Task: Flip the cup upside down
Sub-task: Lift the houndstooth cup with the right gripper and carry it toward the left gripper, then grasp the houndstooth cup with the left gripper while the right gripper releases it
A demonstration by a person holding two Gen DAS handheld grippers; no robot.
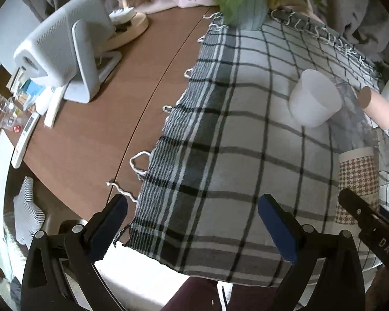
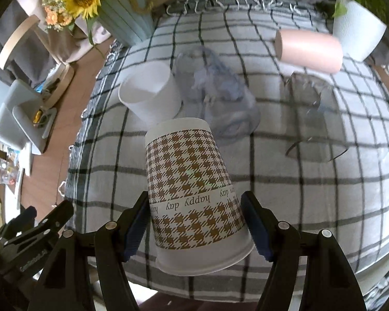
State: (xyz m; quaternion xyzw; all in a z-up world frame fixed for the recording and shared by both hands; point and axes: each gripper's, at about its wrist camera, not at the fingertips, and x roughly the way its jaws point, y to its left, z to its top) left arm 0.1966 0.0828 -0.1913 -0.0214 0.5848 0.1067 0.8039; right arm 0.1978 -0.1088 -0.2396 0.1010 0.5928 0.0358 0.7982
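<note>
Step in hand, as judged: the houndstooth paper cup [image 2: 194,194] is already mouth-down (its "happy day" print reads inverted) and the right tool [image 2: 195,223] is at the point of setting it down or letting go. To do this well: bring the wide rim flat onto the plaid cloth [image 2: 311,181] before parting the fingers further, since the cup looks slightly tilted here; withdraw straight back so neither pad drags the thin wall. Right tool state: left pad looks to be touching the cup wall, right pad stands just off it with a sliver of gap, so partly open, not clamped; whether the rim rests on the cloth cannot be told. Cup sits between the right tool's fingers, near their tips, base pointing away toward the white cup [image 2: 150,93] lying on its side just beyond. A crumpled clear plastic bag [image 2: 217,96] and a pink cup [image 2: 308,50] lie farther off. Left tool [image 1: 192,225]: fingers wide apart, empty, over the cloth's near edge and the surface [image 1: 96,140], well apart from the cup.
</note>
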